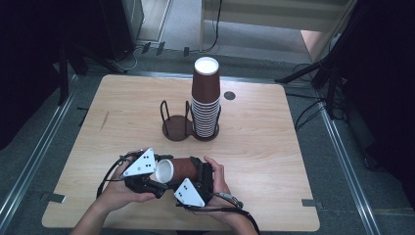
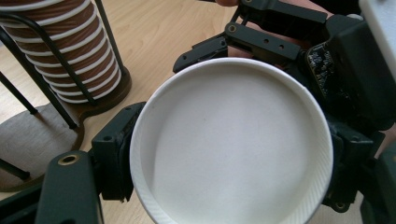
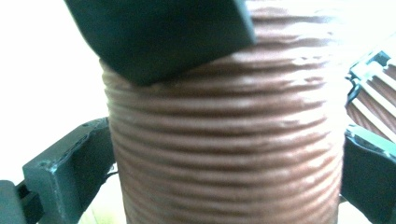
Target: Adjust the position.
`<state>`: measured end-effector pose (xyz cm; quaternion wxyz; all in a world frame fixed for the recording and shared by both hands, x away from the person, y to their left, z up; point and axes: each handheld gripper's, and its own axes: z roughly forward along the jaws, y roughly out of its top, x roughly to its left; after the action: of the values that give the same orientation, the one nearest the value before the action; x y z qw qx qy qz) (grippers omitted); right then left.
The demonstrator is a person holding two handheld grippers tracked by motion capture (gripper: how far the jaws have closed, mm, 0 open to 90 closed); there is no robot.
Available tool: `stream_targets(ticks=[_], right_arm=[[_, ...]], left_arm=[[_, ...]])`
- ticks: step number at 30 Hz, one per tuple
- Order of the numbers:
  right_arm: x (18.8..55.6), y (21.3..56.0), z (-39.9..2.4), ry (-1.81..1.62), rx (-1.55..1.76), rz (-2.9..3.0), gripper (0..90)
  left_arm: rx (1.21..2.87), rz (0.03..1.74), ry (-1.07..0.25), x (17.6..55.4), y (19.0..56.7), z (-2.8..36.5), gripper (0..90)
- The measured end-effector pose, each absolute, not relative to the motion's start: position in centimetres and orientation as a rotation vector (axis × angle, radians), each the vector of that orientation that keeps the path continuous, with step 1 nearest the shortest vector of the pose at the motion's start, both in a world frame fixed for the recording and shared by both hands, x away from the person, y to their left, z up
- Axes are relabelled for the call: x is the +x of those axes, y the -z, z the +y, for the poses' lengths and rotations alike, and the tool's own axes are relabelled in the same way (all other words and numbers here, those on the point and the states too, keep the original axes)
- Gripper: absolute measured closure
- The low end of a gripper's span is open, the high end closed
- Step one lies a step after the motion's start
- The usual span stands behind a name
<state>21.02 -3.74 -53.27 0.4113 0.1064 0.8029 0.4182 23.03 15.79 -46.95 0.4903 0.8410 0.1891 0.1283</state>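
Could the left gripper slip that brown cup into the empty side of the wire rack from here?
Probably yes. The left gripper is shut on the cup, and bare table lies between it and the rack's empty ring. The right gripper, open around the cup, must draw off first.

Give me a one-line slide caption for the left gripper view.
Left gripper clamps the rim of a brown paper cup, its white inside facing the camera, beside the cup stack in its wire holder.
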Motion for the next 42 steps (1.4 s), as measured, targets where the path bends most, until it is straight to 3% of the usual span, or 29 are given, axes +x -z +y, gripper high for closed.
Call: stream_targets(ticks=[25,39,42], right_arm=[[21.0,49.5,-5.7,-1.228,0.403,1.943,0.0],[22.4,48.6,-7.3,-1.267,0.775,1.87,0.4],[22.8,48.8,-7.6,-1.279,0.869,1.866,4.5]], left_arm=[[1.87,0.632,-0.375,24.0,46.5,18.4,23.3],[1.697,0.675,-0.509,23.4,45.6,19.6,23.3],[1.651,0.68,-0.533,23.3,45.6,19.8,23.2]])
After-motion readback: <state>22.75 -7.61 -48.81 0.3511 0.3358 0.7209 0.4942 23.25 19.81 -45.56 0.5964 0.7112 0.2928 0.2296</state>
